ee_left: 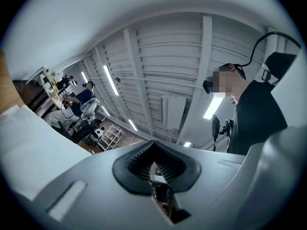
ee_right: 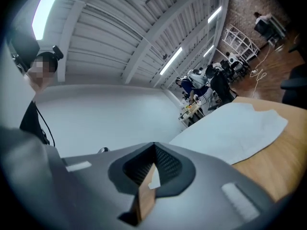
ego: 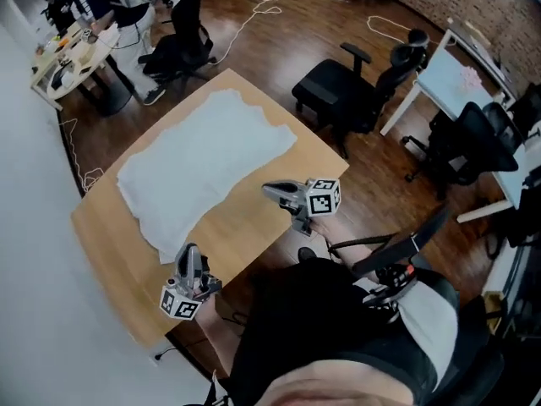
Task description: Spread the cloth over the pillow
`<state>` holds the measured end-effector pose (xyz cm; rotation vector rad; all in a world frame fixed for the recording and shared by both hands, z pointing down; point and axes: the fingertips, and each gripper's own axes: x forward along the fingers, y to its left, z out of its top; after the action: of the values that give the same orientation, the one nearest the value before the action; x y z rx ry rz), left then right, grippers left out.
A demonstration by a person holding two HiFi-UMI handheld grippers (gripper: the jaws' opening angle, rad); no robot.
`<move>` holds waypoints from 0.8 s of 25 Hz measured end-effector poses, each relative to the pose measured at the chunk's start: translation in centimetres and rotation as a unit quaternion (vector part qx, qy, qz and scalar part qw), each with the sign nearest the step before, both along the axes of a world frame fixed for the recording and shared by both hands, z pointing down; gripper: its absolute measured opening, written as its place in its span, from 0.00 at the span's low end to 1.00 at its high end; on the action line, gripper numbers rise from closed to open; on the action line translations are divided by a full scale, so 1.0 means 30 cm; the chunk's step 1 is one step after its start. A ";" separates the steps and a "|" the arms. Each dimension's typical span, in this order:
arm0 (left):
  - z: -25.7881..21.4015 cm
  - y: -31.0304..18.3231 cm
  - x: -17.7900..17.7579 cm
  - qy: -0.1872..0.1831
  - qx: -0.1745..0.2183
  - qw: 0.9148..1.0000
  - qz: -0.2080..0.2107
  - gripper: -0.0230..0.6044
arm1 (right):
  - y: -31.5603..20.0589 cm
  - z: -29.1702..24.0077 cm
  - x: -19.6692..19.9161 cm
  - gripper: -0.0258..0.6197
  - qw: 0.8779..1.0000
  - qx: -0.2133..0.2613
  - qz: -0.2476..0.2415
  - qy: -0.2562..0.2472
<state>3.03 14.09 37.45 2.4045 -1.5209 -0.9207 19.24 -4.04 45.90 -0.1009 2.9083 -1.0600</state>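
- While both grippers hang above the near edge of the light wooden table point(ego: 262, 227), the white rumpled cloth point(ego: 207, 163) lies spread out flat across the tabletop, ahead of the pair of them.
- No view lets me tell whether a pillow lies under that cloth.
- Left gripper point(ego: 189, 252) now: its jaws are pressed tight together with nothing between them.
- It is tipped upward, so its own view takes in mostly the white ribbed ceiling point(ee_left: 158, 66). The cloth shows only as a pale slab low and to the left of its jaws.
- From the head view, its tip sits just beside the cloth's nearest corner, and I cannot tell whether they touch.
- Over to the right gripper point(ego: 267, 189): its jaws are closed up too, and it is empty.
- It sits roughly level. In its own view the cloth stretches ahead and to the right of the jaws, with bare wood showing at the table's edge.
- From the head view, its tip is near the cloth's long near edge, over bare tabletop.
- Past the table, on the right gripper's side, stands a black office chair point(ego: 338, 91) on the dark wooden floor.
- Far beyond both grippers, past the cloth, a seated person point(ego: 118, 7) is at a cluttered pale table.
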 end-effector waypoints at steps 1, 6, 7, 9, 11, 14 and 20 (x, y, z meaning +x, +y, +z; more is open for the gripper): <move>-0.010 -0.016 0.027 -0.002 0.002 1.000 0.001 0.04 | -0.019 -0.010 0.047 0.04 1.000 0.003 0.011 -0.007; -0.058 -0.092 0.197 -0.017 0.005 1.000 -0.003 0.04 | -0.114 -0.068 0.243 0.04 0.999 0.023 0.032 -0.031; -0.061 -0.111 0.236 -0.021 0.000 1.000 -0.003 0.04 | -0.124 -0.074 0.275 0.04 0.999 0.027 0.030 -0.034; -0.061 -0.136 0.308 -0.026 -0.013 1.000 -0.003 0.04 | -0.125 -0.079 0.326 0.04 0.998 0.037 0.022 -0.036; -0.057 -0.143 0.367 -0.029 -0.025 0.999 -0.009 0.04 | -0.113 -0.073 0.357 0.04 0.998 0.044 0.008 -0.036; -0.051 -0.141 0.440 -0.040 -0.046 0.998 -0.023 0.04 | -0.102 -0.058 0.383 0.04 0.998 0.045 -0.017 -0.044; -0.062 -0.097 0.545 -0.077 -0.081 0.992 -0.056 0.04 | -0.109 -0.025 0.398 0.04 0.995 0.057 -0.065 -0.055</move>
<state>19.38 11.17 35.60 2.3415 -1.7280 -0.6141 31.17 -7.31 45.15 0.1470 2.9012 -0.8811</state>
